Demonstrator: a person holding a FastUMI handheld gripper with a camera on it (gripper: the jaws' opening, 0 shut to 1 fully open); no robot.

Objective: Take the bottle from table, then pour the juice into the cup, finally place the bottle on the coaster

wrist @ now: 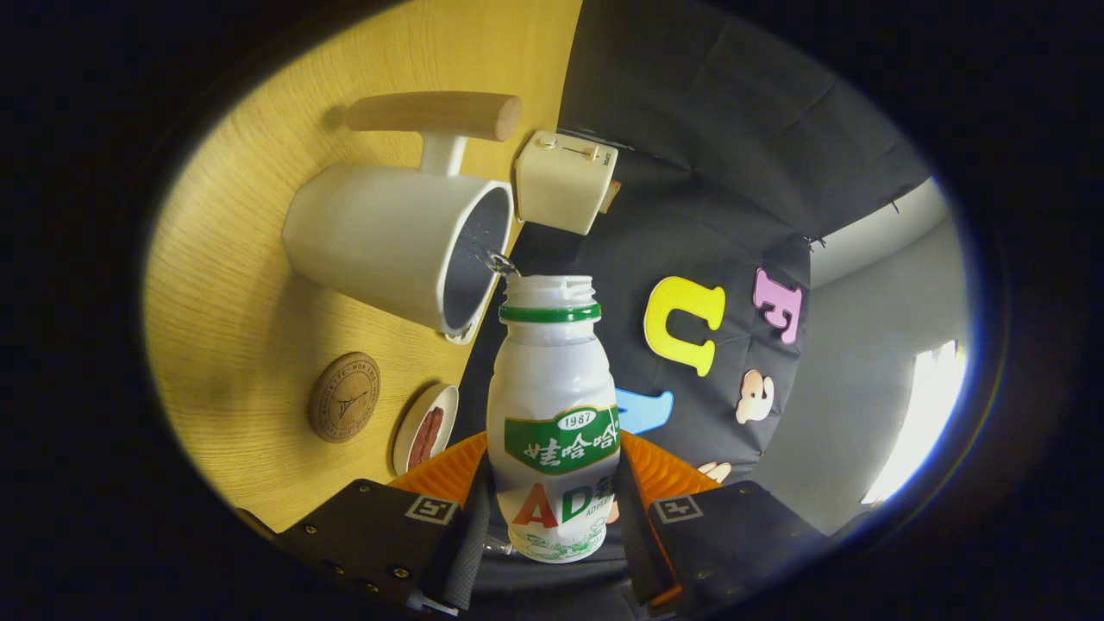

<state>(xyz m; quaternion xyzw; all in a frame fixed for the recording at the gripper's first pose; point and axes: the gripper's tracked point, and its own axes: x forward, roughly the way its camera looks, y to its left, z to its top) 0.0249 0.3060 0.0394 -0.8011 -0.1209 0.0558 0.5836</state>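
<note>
White plastic bottle, centre frame, is clamped between both fingers of the gripper, its open mouth beside the smooth cup rim; round cork coaster lower left on woodgrain table.

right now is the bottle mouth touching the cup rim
Cannot tell. In the gripper view the bottle, held between the jaws, has its mouth just at the cup rim with liquid there; no clear gap or contact shows.
</note>
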